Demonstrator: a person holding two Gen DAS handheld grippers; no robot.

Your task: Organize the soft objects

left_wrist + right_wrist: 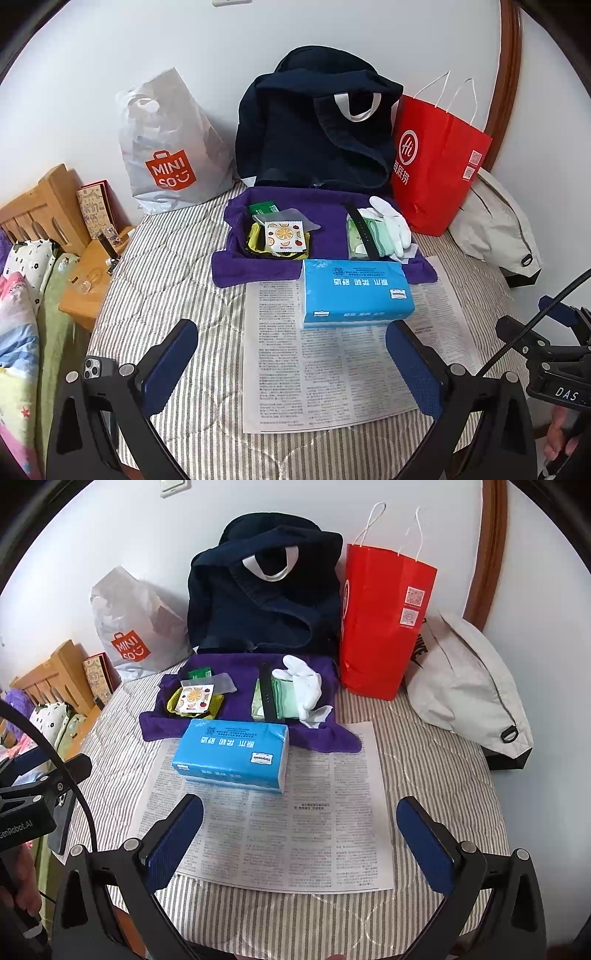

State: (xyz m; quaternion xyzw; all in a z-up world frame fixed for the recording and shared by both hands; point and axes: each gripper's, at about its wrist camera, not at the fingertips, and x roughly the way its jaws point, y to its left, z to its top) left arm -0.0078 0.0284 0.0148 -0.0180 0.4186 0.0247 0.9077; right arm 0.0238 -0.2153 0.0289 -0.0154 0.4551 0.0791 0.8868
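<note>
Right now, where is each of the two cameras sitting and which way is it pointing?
Left wrist: on the left gripper, facing forward over the bed to the blue tissue pack; jaws apart, the right gripper shows at its right edge.
Right wrist: on the right gripper, same heading; jaws apart, the left gripper at its left edge.
Shared: tissue pack, newspaper, purple towel, navy bag, red bag.

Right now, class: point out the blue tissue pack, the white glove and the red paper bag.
blue tissue pack (231, 753), right wrist view, on its top face.
white glove (304, 686), right wrist view, on its palm.
red paper bag (436, 166), left wrist view, on its front panel.
</note>
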